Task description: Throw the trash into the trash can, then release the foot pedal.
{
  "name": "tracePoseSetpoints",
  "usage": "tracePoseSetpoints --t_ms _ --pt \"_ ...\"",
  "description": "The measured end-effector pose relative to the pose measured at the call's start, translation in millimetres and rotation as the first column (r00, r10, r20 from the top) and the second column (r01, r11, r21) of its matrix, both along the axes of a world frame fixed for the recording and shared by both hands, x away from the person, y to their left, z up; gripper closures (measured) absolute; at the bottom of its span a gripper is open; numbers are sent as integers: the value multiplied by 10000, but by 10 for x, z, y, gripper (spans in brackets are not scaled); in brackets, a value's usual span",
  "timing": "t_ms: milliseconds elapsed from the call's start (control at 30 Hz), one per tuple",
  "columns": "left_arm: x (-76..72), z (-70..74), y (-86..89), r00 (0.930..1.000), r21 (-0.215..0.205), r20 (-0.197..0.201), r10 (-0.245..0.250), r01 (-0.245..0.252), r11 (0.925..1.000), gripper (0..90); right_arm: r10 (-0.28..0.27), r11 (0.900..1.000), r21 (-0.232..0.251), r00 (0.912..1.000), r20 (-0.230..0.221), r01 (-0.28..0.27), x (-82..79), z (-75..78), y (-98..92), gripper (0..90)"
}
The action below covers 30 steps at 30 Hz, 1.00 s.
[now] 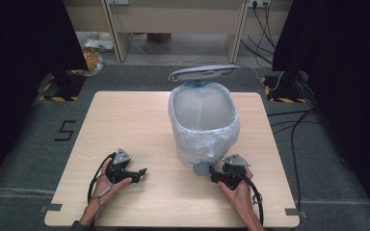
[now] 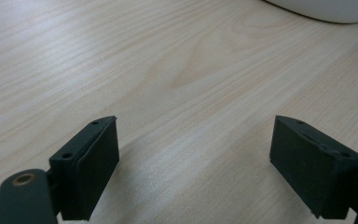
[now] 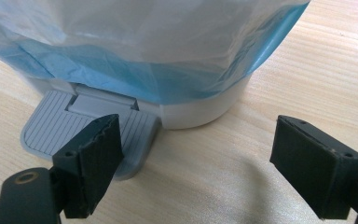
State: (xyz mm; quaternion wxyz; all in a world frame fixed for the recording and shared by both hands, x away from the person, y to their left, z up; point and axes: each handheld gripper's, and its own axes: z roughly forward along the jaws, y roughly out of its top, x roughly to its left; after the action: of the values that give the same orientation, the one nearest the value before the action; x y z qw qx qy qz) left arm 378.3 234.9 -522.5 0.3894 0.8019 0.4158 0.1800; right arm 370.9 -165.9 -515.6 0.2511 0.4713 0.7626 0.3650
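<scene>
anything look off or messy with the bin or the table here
Nothing is spilled or damaged. The pedal bin stands upright on the table with its lid raised, though the right gripper seems to press its pedal. The liner hangs crumpled and baggy over the rim.

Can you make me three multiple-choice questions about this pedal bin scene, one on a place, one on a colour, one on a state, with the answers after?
1. Where is the grey foot pedal of the bin?
A. on the side nearest the person
B. on the far side
C. under the lid

2. What colour shows through the clear liner near the bin's base?
A. red
B. blue
C. yellow

3. How does the bin's lid stand?
A. shut flat
B. lying on the table
C. raised open

Answers:
1 A: the pedal faces the right tongs at the near edge.
2 B: a blue layer shows in the right gripper view.
3 C: the lid stands up behind the open mouth.
</scene>
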Motion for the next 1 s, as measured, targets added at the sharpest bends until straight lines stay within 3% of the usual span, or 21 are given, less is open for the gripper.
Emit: tracePoseSetpoints --t_ms 67,167,267,1000 --pt "4 -14 -9 9998 318 -131 172 -168 9994 152 -41 10000 37 10000 -38 41 -5 1 4 167" --pt "-2 -13 -16 9998 429 -104 176 -171 9989 150 -38 10000 29 10000 -34 38 -7 2 5 167" --pt "1 -16 -14 9994 298 -291 190 -182 9994 147 9 10000 8 10000 -1 -9 0 -1 -1 167" --pt "3 -17 -13 9994 285 -302 180 -171 9994 144 7 10000 91 10000 -93 -6 -1 2 0 166"
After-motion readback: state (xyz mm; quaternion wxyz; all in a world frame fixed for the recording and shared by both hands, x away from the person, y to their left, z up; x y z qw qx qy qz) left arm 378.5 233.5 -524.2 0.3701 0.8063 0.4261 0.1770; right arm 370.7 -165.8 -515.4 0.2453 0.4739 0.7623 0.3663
